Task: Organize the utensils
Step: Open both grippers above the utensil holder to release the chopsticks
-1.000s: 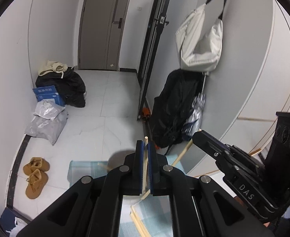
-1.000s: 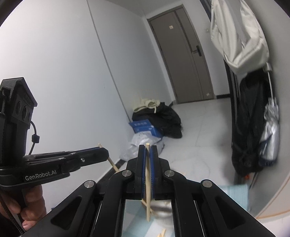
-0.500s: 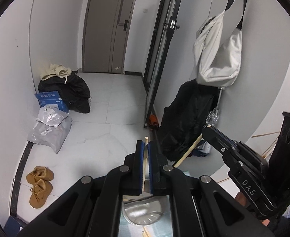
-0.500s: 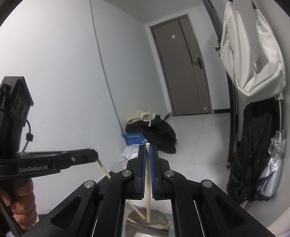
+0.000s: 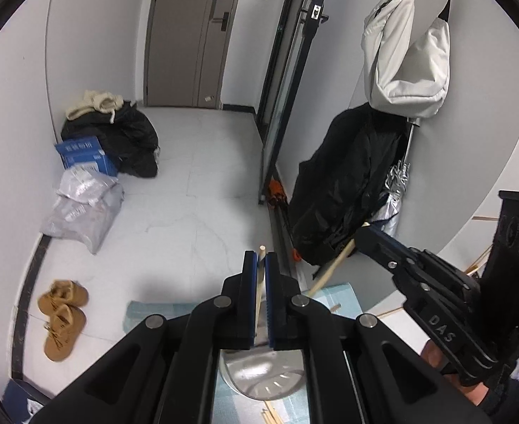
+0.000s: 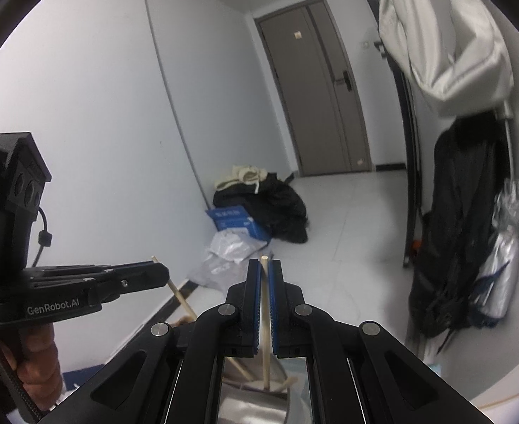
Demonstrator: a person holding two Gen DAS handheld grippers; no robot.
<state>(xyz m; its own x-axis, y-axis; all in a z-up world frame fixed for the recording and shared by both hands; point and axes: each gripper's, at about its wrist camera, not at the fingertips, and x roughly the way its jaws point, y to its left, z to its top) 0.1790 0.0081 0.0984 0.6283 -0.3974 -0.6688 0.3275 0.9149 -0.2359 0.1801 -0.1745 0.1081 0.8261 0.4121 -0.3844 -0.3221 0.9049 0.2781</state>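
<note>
My left gripper (image 5: pixel 259 258) is shut on a pale wooden chopstick (image 5: pixel 258 296) that runs down between its blue pads. Its lower end points at a shiny metal cup (image 5: pixel 263 374) standing on a light blue mat (image 5: pixel 342 295). My right gripper (image 6: pixel 264 265) is shut on a second chopstick (image 6: pixel 266 339), whose lower end reaches into the same metal cup (image 6: pixel 249 401). Each gripper shows in the other's view: the right gripper (image 5: pixel 362 235) with its slanted chopstick (image 5: pixel 330 268), the left gripper (image 6: pixel 162 275) with its chopstick (image 6: pixel 180 295). Loose chopsticks (image 5: pixel 270 417) lie on the mat.
On the white tiled floor beyond lie brown boots (image 5: pixel 61 314), grey plastic parcels (image 5: pixel 82 208), a blue box (image 5: pixel 82 155) and dark clothes (image 5: pixel 125 141). A black jacket (image 5: pixel 340 183), a silver umbrella (image 5: pixel 394 194) and a white bag (image 5: pixel 408 56) hang at the right wall. A hand (image 6: pixel 36 360) holds the left gripper.
Both grippers have moved forward and down with their chopsticks still clamped. The metal cup has come into view under them and now fills more of the space below the fingers.
</note>
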